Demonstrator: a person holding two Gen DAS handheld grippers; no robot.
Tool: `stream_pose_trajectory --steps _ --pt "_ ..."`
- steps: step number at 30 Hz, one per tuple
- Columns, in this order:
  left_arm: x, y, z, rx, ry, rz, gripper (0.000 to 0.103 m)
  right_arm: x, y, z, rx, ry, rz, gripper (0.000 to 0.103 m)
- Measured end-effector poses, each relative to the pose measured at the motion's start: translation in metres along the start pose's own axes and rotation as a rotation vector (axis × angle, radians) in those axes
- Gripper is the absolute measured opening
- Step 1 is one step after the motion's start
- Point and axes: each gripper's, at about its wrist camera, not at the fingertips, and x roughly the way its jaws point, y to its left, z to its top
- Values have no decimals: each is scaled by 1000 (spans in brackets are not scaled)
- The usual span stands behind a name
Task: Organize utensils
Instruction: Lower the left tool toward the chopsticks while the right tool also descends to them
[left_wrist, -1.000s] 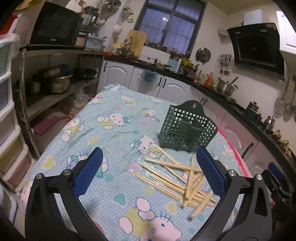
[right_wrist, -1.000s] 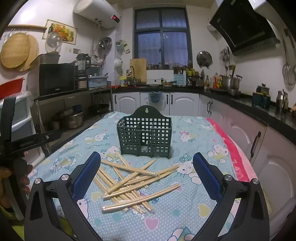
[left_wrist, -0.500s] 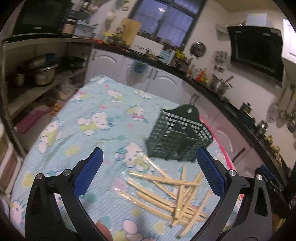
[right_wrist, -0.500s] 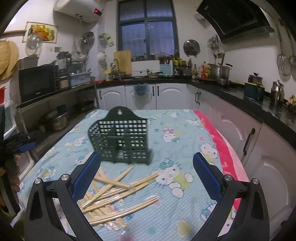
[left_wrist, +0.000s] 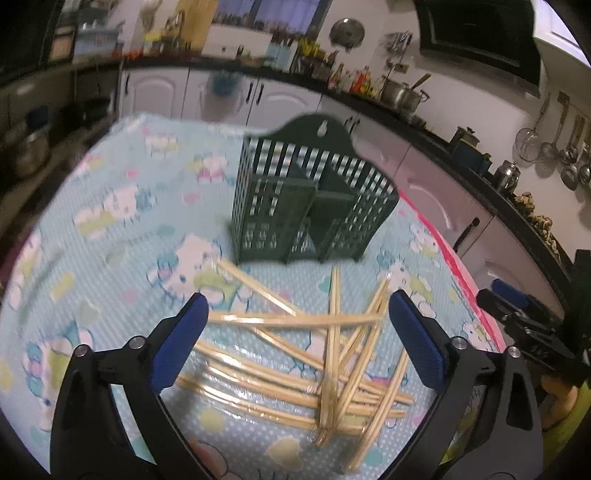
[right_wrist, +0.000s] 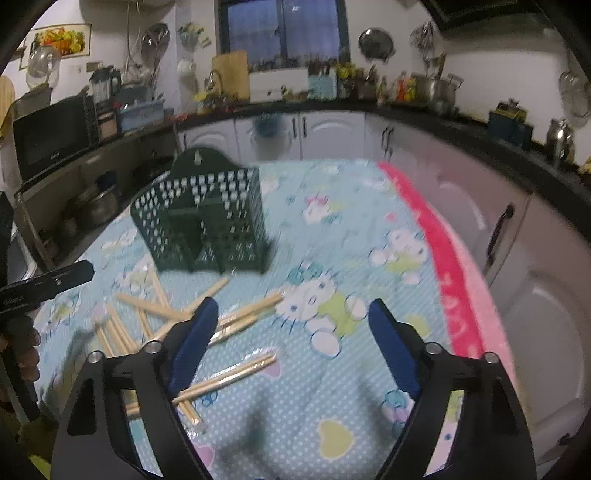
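Nothing looks sorted yet. The pale wooden chopsticks (left_wrist: 314, 354) lie in a loose crossed heap on the table with the blue cartoon-print cloth (left_wrist: 122, 236), filling the lower centre of the left wrist view. Above them, mid-frame, the dark green perforated plastic utensil holder (left_wrist: 310, 199) stands upright, and no chopsticks show in it. The left gripper (left_wrist: 297, 341) hangs over the heap with its jaws spread wide, holding nothing. The right gripper (right_wrist: 291, 349) is likewise agape and empty, the heap at its lower left. By my reading, every chopstick remains to be gathered.

L tongs (left_wrist: 297, 341) & R tongs (right_wrist: 291, 345): both wide apart, nothing held, angled downward.
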Motion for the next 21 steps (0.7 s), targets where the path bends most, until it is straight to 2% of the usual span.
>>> stream_pose_trajectory --steps 2,8,14,17,21 --pt "7 13 -4 -60 38 -17 84 10 1 -4 5 39 18 70" --pt "23 49 -14 -199 128 -26 70 25 5 -11 -8 87 27 67" --pt "39 79 -6 -341 196 -26 67 34 8 -12 -31 86 19 67" --pt "47 83 2 -356 218 -11 66 38 8 -11 -34 99 19 67" --pt "58 87 10 -380 262 14 60 44 10 -15 -39 130 21 67"
